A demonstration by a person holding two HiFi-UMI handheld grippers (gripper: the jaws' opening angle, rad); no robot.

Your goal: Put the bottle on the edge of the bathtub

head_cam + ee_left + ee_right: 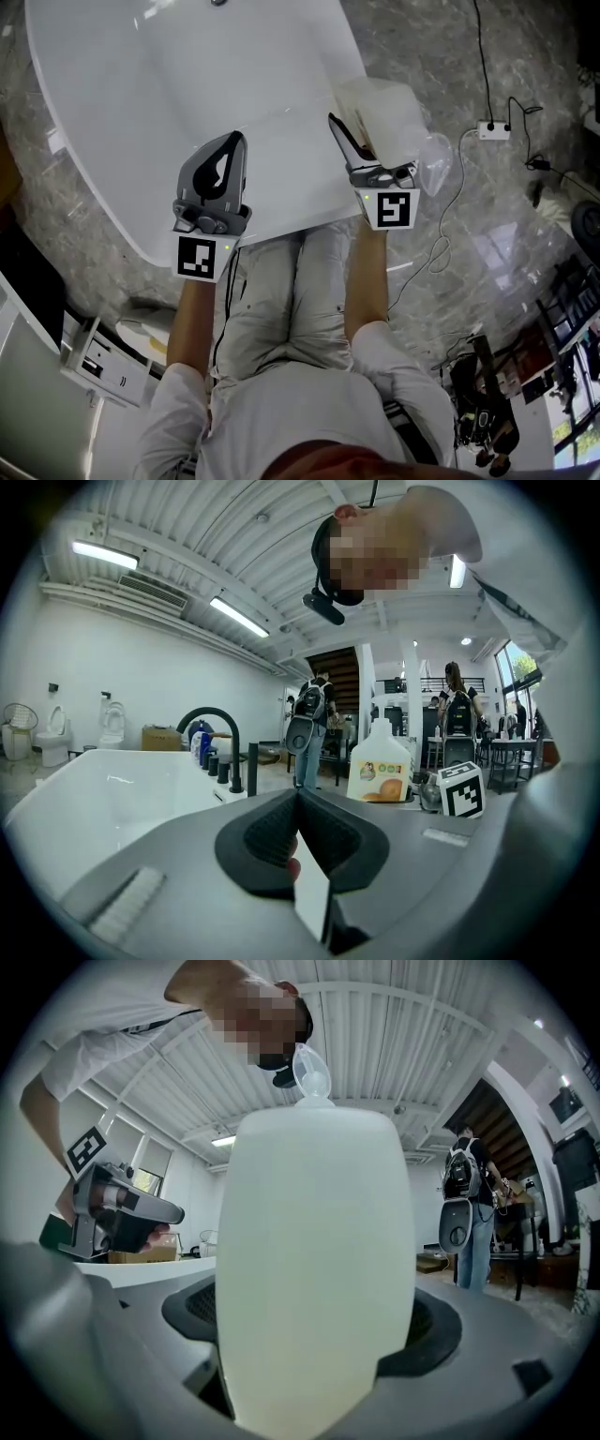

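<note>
Head view looks steeply down on a white bathtub (281, 202) set on a grey marbled floor (450, 56), with the person standing at its near end and a gripper in each hand. The right gripper (367, 122) is held out level at the tub's right rim, and the bottle (394, 103), pale and translucent, stands upright there on the edge between its jaws. From the right gripper view the bottle fills the middle of the picture, its clear cap (312, 1071) at the top. The jaws are spread wide to either side of it, with a strip of dark ribbed pad showing on each side, and they do not look pressed against it. The left gripper (230, 141) hovers over the tub's near rim, well to the left of the bottle. Its jaws are pressed together with nothing between them, the dark pads meeting along one seam. From the left gripper view the bottle shows an orange label and stands just beside the right gripper's marker cube (461, 789). A black faucet (211, 733) arches over the tub's far side, and a person with a backpack (305, 714) stands farther back in the room.
</note>
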